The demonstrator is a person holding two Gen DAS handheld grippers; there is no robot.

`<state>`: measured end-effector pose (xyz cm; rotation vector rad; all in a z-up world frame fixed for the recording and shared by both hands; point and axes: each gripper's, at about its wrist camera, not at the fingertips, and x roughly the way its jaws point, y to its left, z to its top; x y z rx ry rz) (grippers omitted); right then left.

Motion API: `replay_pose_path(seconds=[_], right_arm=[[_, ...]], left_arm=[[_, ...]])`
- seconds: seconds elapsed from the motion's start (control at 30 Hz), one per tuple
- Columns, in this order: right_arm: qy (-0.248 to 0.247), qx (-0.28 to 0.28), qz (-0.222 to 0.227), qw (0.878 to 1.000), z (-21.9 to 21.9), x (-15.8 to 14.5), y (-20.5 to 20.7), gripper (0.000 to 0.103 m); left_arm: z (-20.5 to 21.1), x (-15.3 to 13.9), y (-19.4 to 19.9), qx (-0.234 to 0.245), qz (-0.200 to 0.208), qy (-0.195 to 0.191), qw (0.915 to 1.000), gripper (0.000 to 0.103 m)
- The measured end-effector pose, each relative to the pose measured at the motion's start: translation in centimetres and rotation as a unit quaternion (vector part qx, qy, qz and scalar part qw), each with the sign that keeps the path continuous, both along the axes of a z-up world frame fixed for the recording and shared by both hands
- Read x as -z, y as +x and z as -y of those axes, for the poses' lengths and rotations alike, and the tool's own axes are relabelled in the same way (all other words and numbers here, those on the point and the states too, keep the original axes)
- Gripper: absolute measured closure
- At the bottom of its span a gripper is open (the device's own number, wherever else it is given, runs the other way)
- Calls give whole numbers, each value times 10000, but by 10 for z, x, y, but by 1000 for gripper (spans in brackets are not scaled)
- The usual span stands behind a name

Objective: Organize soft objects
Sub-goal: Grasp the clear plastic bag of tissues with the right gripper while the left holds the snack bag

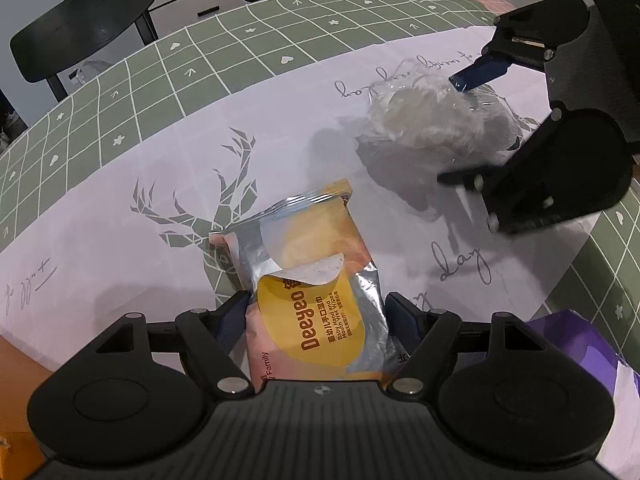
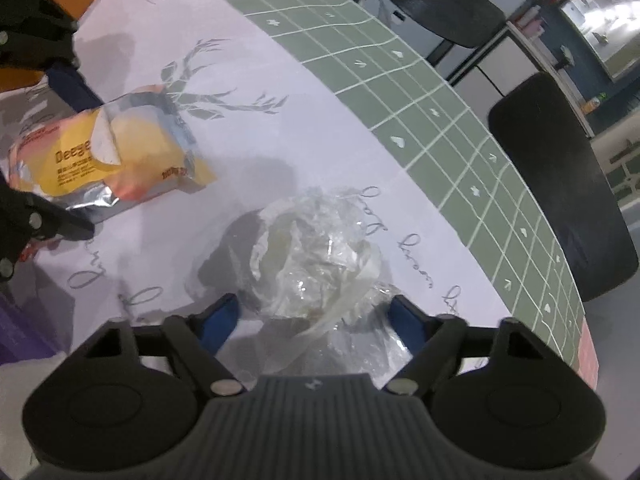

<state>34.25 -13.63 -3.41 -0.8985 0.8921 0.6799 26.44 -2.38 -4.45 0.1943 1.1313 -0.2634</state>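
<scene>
Two soft things lie on the tablecloth [image 1: 120, 216], out on the white part with the deer picture. One is a pack of wet wipes [image 1: 316, 292], orange and silver. The other is a crumpled clear plastic bag [image 2: 316, 256] with something pale inside.

The left gripper [image 1: 318, 316] points down over the near end of the wipes pack. The pack's long side runs straight away from this gripper, toward the far edge of the tabletop with the green squares. So the two fingers stand one on each long side of the pack, and its near end sits right between them. The blue pads look like they touch the pack's sides or sit just beside them. I cannot tell if they squeeze it yet, and the pack looks flat on the cloth.

The right gripper [image 2: 314, 316] points down over the plastic bag. The bag is a round lump with no real long side. Its near half lies between the two fingers. The left finger [image 2: 220, 318] has a small gap beside the bag, so these jaws are apart and not pinching. The right finger is at the thin edge of the plastic.

The bag lies to the right of the wipes pack, well apart from it. Each hand is nearer its own thing. I think the next move is to close on both, and the thin bag may slip or crush.
</scene>
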Motion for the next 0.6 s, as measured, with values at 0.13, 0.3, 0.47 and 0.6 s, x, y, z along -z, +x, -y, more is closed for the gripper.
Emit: replay_pose_path(seconds=[0.13,0.3,0.47,0.6], right_arm=[[-21,246,229,9994,4,1,7,51],[43,323,249,9992,9,-1,5,53],[25,353,144,9993,11,-5,1,54],[-7,431,71,9990,17,-7,-4,55]], left_arm=[[-1,-1,-2,6,26,-38,10000,19],[-1,-2,-5,5,70,-32,10000,21],[-3,-5,-7,-57,111,-98,9999,28],[-4,-9,-7,-94,140,-153,9997,34]])
